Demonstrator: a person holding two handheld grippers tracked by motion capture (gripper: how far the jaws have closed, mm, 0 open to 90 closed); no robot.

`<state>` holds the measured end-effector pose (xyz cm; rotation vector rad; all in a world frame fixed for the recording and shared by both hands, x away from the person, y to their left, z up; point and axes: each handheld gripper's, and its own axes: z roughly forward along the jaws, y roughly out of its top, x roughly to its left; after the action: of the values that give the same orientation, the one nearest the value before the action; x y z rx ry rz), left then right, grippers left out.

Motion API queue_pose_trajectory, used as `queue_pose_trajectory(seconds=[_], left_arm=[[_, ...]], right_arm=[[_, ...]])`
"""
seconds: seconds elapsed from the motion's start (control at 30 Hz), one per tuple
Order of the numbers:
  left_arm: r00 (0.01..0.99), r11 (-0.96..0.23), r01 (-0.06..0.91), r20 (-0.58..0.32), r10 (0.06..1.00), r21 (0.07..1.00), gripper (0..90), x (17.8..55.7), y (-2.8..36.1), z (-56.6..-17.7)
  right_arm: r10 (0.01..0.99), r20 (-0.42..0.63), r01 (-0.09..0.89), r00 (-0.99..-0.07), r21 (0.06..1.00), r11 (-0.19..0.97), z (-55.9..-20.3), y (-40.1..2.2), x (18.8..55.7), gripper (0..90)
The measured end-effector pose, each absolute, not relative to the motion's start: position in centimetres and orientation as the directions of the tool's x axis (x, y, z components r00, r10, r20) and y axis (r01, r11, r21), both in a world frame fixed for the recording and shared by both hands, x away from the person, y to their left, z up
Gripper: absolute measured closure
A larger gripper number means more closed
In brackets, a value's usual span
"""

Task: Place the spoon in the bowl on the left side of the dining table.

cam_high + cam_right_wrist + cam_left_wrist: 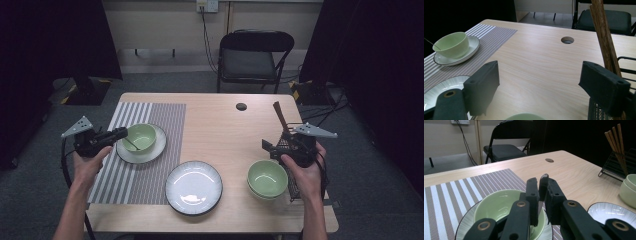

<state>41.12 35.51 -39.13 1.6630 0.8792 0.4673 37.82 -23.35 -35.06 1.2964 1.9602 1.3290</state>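
Note:
A pale green bowl (140,136) (496,206) (452,44) stands on a white dark-rimmed plate (145,155) at the left, on a striped placemat (150,115). My left gripper (121,133) (540,182) hovers at the bowl's near left edge, shut on the handle of a thin dark utensil (543,182) whose lower end slants down into the bowl (131,144). At the right my right gripper (270,146) (541,75) stands open with nothing between its pads, right beside brown chopsticks (279,115) (602,32) that stick up from a black wire rack (294,186) (614,167).
A second green bowl (267,178) (629,190) sits just in front of the right hand. An empty white plate (194,187) (609,211) (439,90) lies at the front middle. The table has a cable hole (241,106); a black folding chair (252,55) stands behind it.

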Motion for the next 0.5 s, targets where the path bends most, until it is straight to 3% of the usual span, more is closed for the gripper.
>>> queue_pose_trajectory(seconds=[0.5], left_arm=[[0.614,-0.075,0.295,-0.129,0.779,0.953,82.3,40.85,36.16,-38.87]], right_arm=[[0.876,0.144,0.465,-0.461,0.880,0.100,-35.08,-23.32,37.87,15.4]])
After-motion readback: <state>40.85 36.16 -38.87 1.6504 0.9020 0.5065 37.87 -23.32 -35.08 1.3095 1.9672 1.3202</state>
